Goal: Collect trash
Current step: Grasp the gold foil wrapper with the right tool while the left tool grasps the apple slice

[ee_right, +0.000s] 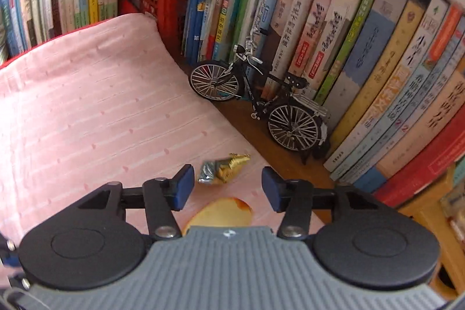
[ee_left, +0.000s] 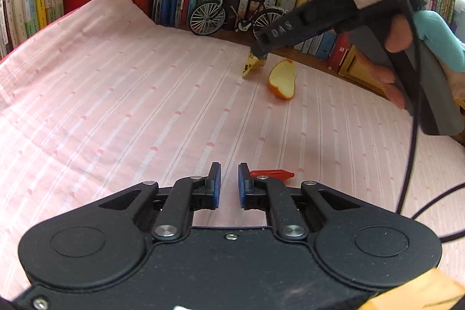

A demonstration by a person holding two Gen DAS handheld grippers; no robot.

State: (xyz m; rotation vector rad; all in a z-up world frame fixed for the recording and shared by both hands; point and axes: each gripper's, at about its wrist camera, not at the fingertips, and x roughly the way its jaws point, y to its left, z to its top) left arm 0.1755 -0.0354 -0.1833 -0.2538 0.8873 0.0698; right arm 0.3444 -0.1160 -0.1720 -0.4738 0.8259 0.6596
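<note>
the right claw hangs spread wide over the crumpled foil wrapper on the pink cloth, probably to straddle it, orange peel just behind, while the left claw waits empty, slightly parted.

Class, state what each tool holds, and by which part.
Nothing. The left tool is nearly shut but holds nothing; the right tool is open behind the wrapper.

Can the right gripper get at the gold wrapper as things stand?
Probably yes. The right gripper is open and the wrapper lies on the pink cloth just ahead of its fingertips, nothing between. The orange peel sits nearer, under the gripper, not blocking.
</note>
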